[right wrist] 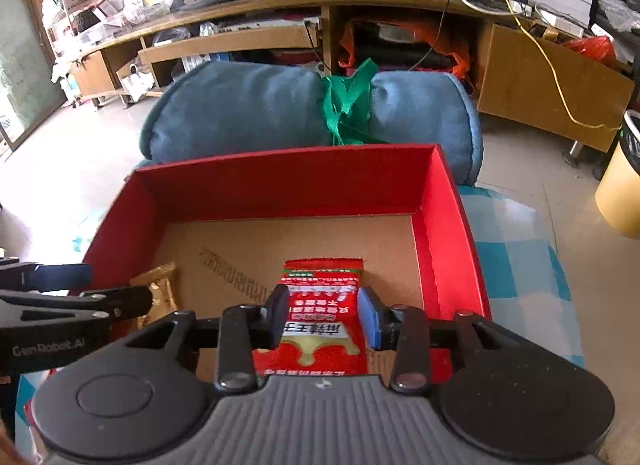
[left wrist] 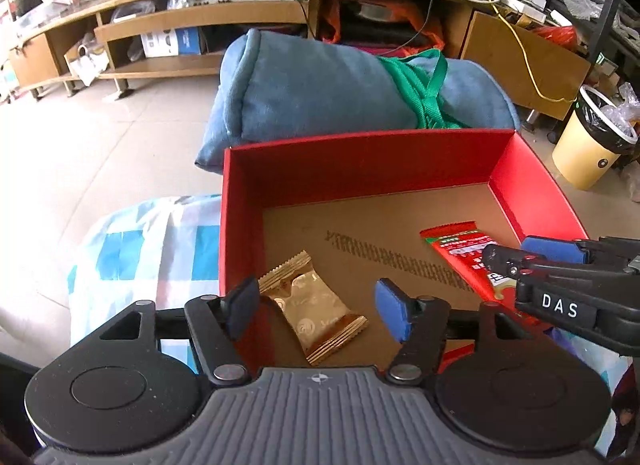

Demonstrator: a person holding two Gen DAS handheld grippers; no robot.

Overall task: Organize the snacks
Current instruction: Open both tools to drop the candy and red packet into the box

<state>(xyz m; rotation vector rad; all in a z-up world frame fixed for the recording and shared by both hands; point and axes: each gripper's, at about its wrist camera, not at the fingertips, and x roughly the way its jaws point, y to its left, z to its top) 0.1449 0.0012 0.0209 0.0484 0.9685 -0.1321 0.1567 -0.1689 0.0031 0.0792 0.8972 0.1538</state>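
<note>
A red box (left wrist: 360, 165) with a brown cardboard floor stands on a checked cloth; it also shows in the right wrist view (right wrist: 288, 181). A gold snack packet (left wrist: 316, 305) lies on the box floor between the spread fingers of my left gripper (left wrist: 320, 309), which is open and not touching it. The gold packet shows at the left in the right wrist view (right wrist: 160, 289). A red snack packet (right wrist: 320, 317) lies on the box floor at the right. My right gripper (right wrist: 324, 321) straddles it with a finger on each side, slightly open. The red packet shows in the left wrist view (left wrist: 460, 253).
A rolled blue cushion (left wrist: 320, 85) tied with a green strap (left wrist: 428, 93) lies right behind the box. A yellow waste bin (left wrist: 592, 137) stands on the floor at the right. A low wooden TV cabinet (left wrist: 200, 13) runs along the back. The cloth (left wrist: 140, 249) is blue and white.
</note>
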